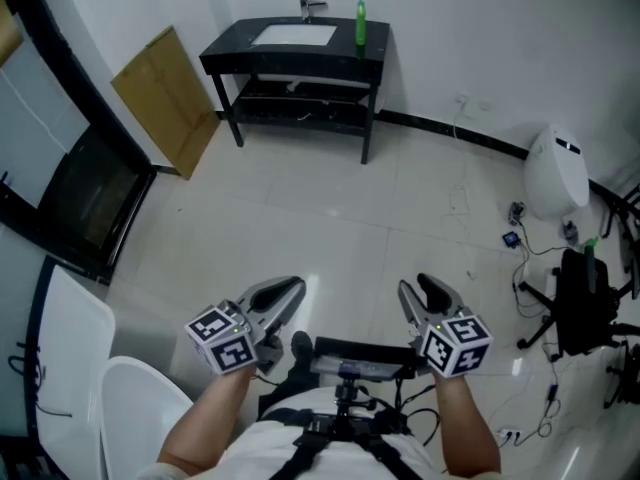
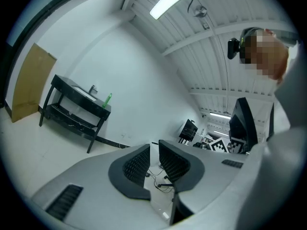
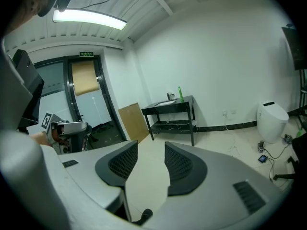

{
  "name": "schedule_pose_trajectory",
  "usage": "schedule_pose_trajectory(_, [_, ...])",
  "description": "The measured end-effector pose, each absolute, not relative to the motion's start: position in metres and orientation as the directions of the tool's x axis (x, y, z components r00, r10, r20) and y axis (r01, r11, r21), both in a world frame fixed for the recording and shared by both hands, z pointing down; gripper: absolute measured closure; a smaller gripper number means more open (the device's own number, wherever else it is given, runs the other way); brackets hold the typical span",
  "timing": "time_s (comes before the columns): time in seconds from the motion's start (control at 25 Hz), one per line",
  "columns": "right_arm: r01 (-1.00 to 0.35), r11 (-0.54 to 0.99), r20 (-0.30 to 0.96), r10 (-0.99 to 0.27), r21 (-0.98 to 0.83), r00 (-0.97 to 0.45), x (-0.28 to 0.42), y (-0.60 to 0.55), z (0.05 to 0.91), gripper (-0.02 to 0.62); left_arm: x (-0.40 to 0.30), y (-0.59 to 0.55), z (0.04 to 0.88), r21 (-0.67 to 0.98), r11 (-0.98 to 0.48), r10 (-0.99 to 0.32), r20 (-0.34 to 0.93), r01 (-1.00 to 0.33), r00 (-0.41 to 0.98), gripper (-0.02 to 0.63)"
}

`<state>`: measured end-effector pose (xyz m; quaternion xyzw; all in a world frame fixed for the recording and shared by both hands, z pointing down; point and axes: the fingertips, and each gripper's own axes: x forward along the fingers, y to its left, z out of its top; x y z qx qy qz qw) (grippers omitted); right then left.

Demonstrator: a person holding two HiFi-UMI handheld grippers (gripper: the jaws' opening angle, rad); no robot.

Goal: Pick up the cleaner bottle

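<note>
Standing well ahead of both tools, the black counter (image 1: 225,56) carries the green bottle (image 1: 361,23), upright at its far right end. The left tool (image 1: 288,290) and right tool (image 1: 420,288) both have jaws apart and empty. The right seems slightly nearer, with the bottle almost dead ahead.

The cleaner bottle (image 1: 361,23) is green, the sink table (image 1: 228,52) black, the board (image 1: 165,98) brown.
</note>
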<state>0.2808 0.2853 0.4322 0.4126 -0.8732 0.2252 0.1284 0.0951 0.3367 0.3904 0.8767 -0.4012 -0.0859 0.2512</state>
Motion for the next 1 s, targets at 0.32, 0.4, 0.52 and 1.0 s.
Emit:
schedule_pose_trajectory(0.32, [-0.796, 0.541, 0.412, -0.682, -0.273, -0.605, 0.199, 0.224, 0.418, 0.419, -0.001, 0.269, 0.379, 0.505, -0.556, -0.755, 0.026, -0.660, 0.655, 0.554])
schedule_pose_trajectory(0.4, [-0.798, 0.540, 0.410, -0.685, -0.268, -0.602, 0.183, 0.215, 0.416, 0.419, -0.017, 0.261, 0.379, 0.507, -0.558, -0.754, 0.020, -0.657, 0.656, 0.554])
schedule_pose_trajectory(0.52, [-0.801, 0.541, 0.400, -0.694, -0.258, -0.598, 0.159, 0.203, 0.410, 0.419, -0.038, 0.251, 0.381, 0.512, -0.566, -0.747, 0.012, -0.646, 0.664, 0.555])
schedule_pose_trajectory(1.0, [-0.772, 0.587, 0.398, -0.665, -0.244, -0.631, 0.113, 0.149, 0.411, 0.419, -0.071, 0.211, 0.385, 0.530, -0.548, -0.764, -0.002, -0.648, 0.645, 0.554])
